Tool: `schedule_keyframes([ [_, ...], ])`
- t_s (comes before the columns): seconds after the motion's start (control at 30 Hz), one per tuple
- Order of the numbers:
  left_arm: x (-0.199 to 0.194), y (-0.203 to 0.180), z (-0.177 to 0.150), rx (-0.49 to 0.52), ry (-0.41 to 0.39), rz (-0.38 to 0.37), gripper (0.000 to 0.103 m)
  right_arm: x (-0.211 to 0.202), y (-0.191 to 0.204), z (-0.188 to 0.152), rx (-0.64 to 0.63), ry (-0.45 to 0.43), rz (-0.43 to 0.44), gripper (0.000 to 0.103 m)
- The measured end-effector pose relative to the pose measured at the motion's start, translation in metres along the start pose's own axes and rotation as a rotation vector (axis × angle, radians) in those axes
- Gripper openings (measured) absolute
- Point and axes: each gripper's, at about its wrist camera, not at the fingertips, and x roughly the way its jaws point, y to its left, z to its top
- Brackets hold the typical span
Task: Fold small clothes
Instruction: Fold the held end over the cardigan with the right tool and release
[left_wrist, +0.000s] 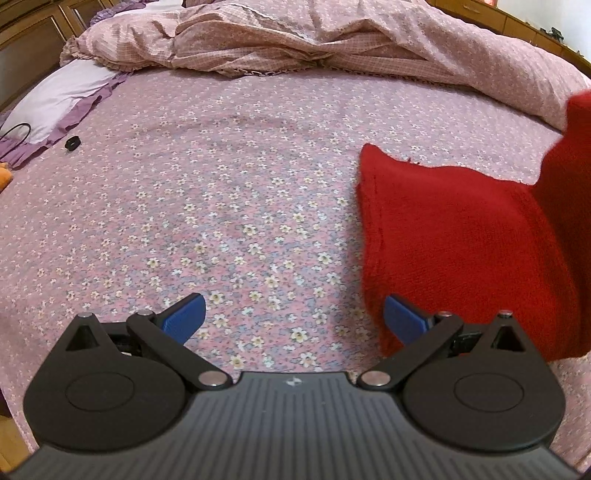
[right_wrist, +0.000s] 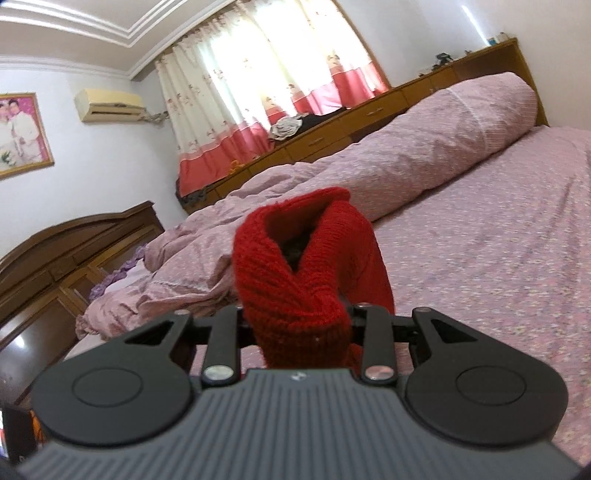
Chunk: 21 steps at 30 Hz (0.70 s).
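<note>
A red knitted garment (left_wrist: 461, 251) lies on the floral bedsheet (left_wrist: 229, 206) at the right of the left wrist view, its right part lifted upward. My left gripper (left_wrist: 293, 317) is open and empty, its right blue fingertip (left_wrist: 404, 319) at the garment's near left edge. My right gripper (right_wrist: 299, 317) is shut on a bunched fold of the red garment (right_wrist: 295, 280) and holds it raised above the bed; its fingertips are hidden by the fabric.
A rumpled pink duvet (left_wrist: 295, 40) lies across the far side of the bed. A white and purple pillow (left_wrist: 55, 103), a black cable and a small black object (left_wrist: 72, 143) lie at the left. Wooden cabinets (right_wrist: 369, 114) and a headboard (right_wrist: 74, 240) border the bed.
</note>
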Motion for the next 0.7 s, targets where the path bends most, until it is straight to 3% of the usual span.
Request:
schedule_keyframes([
  [0.3,0.003,0.027,-0.011,-0.035,0.010,0.011,0.103,0.019,0.054,-0.021,-0.096,0.050,0.052,0.033],
  [0.7,0.007,0.064,-0.021,-0.116,0.025,0.025,0.103,0.048,0.115,-0.077,-0.282,0.156,0.085,0.033],
])
